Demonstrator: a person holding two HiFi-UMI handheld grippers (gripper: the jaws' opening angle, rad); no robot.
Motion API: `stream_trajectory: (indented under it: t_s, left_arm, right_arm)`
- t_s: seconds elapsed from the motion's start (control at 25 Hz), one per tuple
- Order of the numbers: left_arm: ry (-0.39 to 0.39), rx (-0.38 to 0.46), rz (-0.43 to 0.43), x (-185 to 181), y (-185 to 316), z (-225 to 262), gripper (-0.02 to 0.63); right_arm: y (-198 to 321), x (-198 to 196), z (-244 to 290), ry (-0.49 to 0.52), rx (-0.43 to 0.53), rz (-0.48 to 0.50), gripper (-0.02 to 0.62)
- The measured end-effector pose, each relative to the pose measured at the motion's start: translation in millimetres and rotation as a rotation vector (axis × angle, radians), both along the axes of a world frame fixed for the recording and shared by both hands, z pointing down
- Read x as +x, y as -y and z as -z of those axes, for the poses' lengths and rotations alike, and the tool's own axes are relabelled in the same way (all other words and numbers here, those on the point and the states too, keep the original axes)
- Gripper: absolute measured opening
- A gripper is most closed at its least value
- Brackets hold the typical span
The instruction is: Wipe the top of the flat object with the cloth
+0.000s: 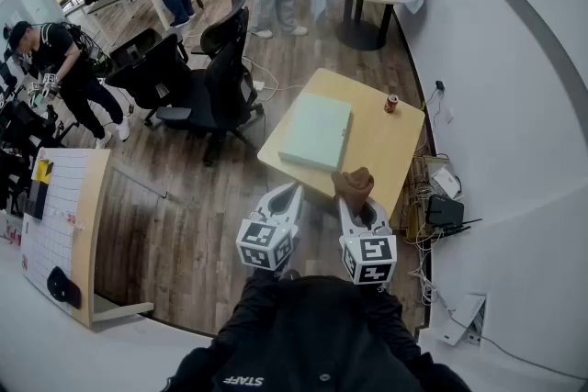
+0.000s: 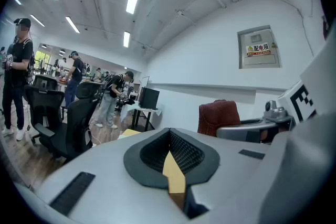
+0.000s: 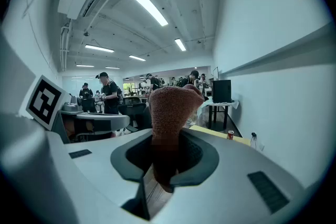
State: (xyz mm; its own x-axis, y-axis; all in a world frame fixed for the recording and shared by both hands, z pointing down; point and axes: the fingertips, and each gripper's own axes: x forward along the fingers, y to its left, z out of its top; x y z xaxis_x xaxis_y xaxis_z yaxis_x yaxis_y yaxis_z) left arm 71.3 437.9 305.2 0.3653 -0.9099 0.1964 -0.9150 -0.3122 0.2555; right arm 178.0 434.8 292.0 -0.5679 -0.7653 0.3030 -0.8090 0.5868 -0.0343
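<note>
A pale green flat slab lies on the light wooden table, towards its left side. My right gripper is shut on a reddish-brown cloth, held in the air just short of the table's near edge. In the right gripper view the cloth sticks up between the jaws of the right gripper. My left gripper hangs beside it on the left, shut with nothing in it, and also short of the table. The left gripper view shows its jaws closed to a point, with the cloth off to the right.
A red drink can stands near the table's far right corner. Black office chairs crowd the table's left side. Cables and boxes lie on the floor by the right wall. Several people stand at desks further back.
</note>
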Motion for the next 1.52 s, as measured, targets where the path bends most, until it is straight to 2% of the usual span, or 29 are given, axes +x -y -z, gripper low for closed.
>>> stream_trajectory:
  t_s: [0.4,0.8,1.08,1.52]
  left_arm:
    - [-0.015,-0.025,0.035,-36,-5,-10,0.034]
    - [-0.021,-0.061,0.051,-74,-20,-30,0.034]
    - [-0.055,-0.131,0.080,-108,-35,-58,0.034]
    - [-0.090,-0.199,0.082,-120,-18,-88,0.034]
  right_arm:
    - [0,-33,-3,-0.005,-0.010,0.027,0.098]
    - [2,-60,-17,0.071,-0.046,0.007,0.105]
    - [-4,-70,-44,0.035,-0.116,-0.028,0.104]
    - [15,-83,-69,0.011,-0.183,-0.025,0.104]
